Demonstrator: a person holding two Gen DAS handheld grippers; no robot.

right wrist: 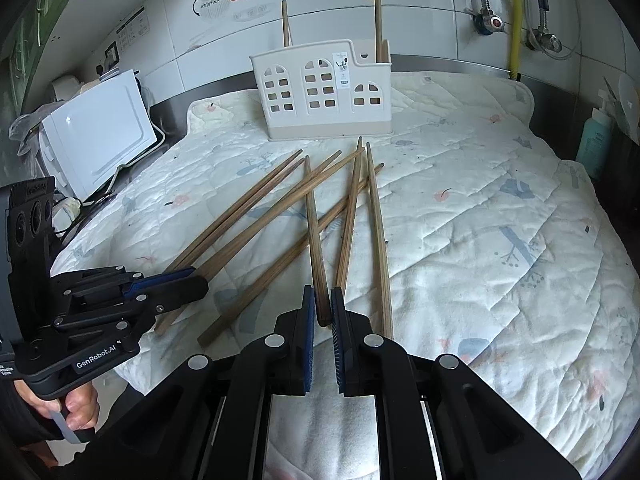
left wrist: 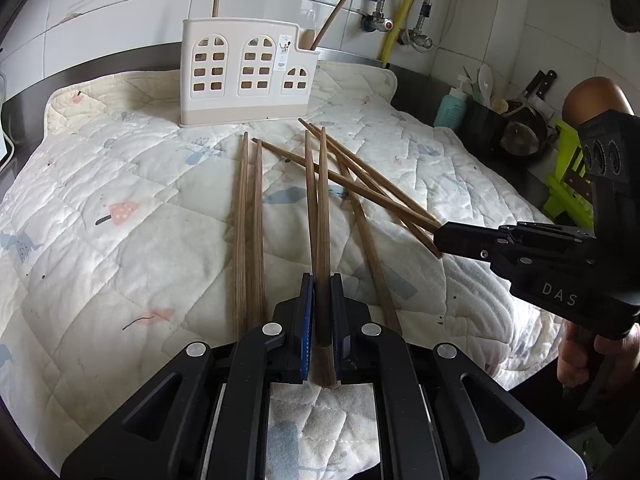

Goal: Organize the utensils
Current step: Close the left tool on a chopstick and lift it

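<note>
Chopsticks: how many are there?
10 chopsticks: eight on the quilt, one pinched by the left gripper, one by the right gripper; two stand in the holder. More may hide inside.

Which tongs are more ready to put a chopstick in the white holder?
Probably left. The left tongs clamp one chopstick far down their pads, pointing at the holder. The right tongs pinch only the very end of a second chopstick.

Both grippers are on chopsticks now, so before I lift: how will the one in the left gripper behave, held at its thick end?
The chopstick in the left gripper looks like stiff wood, so it should not bend. Held near its butt end, the long free length may droop or pivot between the pads. It lies against a neighbouring chopstick on the soft quilt, so lifting could nudge that one.
</note>
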